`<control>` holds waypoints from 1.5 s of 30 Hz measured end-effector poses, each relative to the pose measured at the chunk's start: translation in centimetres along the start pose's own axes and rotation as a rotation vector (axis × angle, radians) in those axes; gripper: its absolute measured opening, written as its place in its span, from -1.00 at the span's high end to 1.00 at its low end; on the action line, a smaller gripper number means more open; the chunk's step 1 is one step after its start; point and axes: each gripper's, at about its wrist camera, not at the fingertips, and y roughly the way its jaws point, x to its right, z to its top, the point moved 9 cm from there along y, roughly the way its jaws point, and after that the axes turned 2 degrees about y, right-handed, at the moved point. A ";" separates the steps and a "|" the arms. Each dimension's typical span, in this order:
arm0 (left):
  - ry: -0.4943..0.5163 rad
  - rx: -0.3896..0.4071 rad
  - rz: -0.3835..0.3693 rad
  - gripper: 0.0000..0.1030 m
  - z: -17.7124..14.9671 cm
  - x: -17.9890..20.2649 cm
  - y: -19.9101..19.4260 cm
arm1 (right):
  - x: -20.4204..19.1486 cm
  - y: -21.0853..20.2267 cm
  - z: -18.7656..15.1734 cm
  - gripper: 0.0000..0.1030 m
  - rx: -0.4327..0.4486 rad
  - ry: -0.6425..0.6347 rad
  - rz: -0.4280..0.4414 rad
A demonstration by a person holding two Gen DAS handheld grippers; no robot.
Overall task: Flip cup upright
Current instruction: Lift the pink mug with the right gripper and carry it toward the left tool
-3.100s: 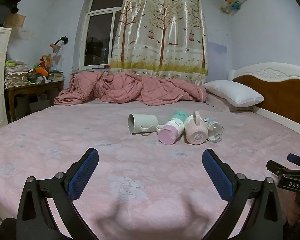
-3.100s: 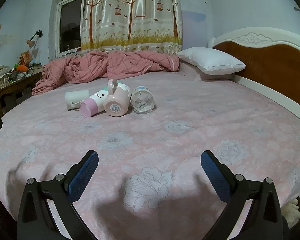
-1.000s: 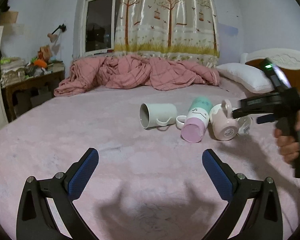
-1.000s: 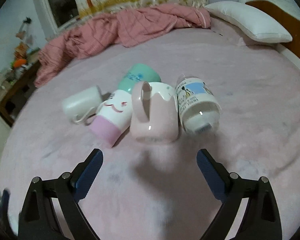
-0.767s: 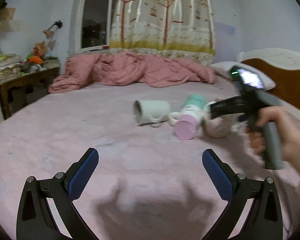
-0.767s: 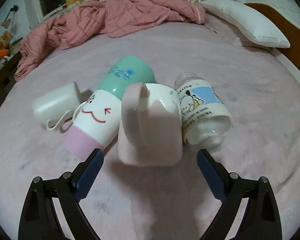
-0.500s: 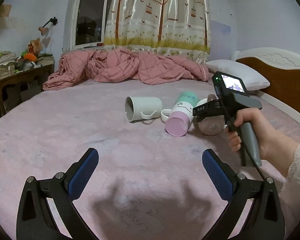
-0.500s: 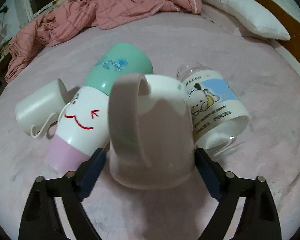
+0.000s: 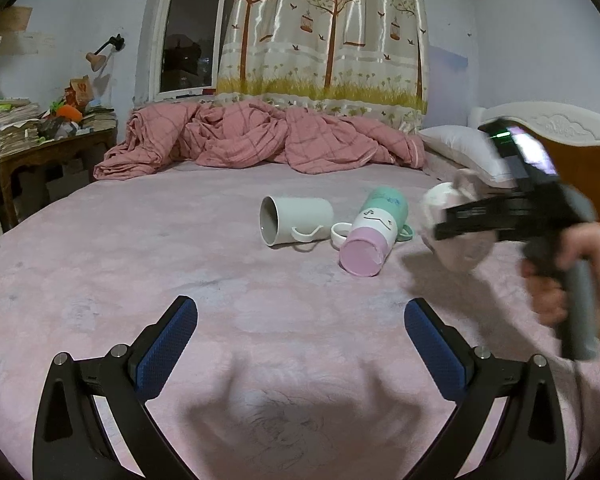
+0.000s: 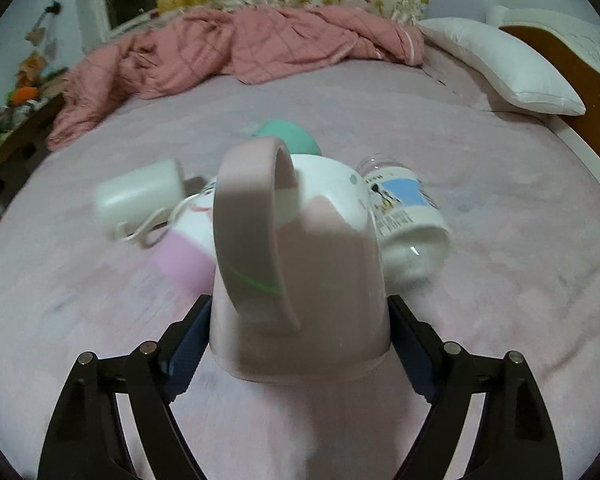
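Note:
My right gripper [image 10: 300, 320] is shut on the pink mug [image 10: 300, 264], its blue pads pressed to both sides near the base, handle on top. In the left wrist view the right gripper [image 9: 452, 228] holds that pink mug [image 9: 456, 248] tilted just above the bed, blurred by motion. A white mug [image 9: 296, 220], a pink-and-white smiley cup [image 9: 370, 240] and a green cup [image 9: 388, 200] lie on their sides. A glass cup with a cartoon label [image 10: 408, 216] lies on its side beside the pink mug. My left gripper [image 9: 300, 344] is open and empty, low over the bed.
The pink bedsheet [image 9: 180, 280] covers the whole bed. A rumpled pink quilt [image 9: 260, 144] lies at the far side. A white pillow [image 10: 500, 64] and wooden headboard [image 9: 592, 168] are at the right. A cluttered desk [image 9: 40, 140] stands at the left.
My right gripper has closed in on the pink mug, shut on it and lifted it off the sheet. The left gripper has stayed open and nearly still.

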 end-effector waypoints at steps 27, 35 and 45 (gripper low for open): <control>0.070 0.043 -0.040 -1.00 -0.4 2.1 -2.4 | 2.3 -10.7 -13.5 -1.00 0.102 -0.046 0.067; 0.096 0.059 -0.029 -1.00 -0.4 2.2 -3.2 | 5.3 -16.0 -15.6 -1.00 0.305 -0.103 -0.012; 0.119 0.057 -0.044 -1.00 -1.3 3.6 -4.0 | 9.1 -16.8 -16.0 -1.00 0.368 -0.053 -0.077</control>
